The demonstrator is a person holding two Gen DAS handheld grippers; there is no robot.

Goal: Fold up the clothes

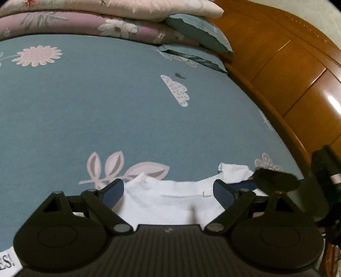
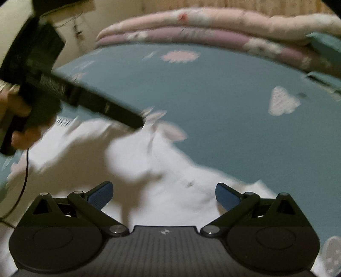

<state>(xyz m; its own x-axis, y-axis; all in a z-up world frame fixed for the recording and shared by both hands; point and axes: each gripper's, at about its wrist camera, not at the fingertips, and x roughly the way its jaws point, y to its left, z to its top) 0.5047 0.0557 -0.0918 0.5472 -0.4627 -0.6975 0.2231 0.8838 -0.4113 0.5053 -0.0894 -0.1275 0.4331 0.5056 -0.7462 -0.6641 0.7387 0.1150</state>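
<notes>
A white shirt (image 1: 170,202) lies low in both frames on the blue bedsheet (image 1: 127,119) (collar between the spread fingers of the left gripper (image 1: 168,192)), while the right gripper (image 2: 164,192), likewise spread and holding nothing, hovers over its blurred, seemingly rumpled cloth.

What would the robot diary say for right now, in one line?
left: open, over shirt | right: open, over shirt | bed: shirt unfolded

Blue floral bedsheet (image 1: 127,110); stacked quilts (image 1: 85,19); glossy wooden headboard (image 1: 298,70).
</notes>
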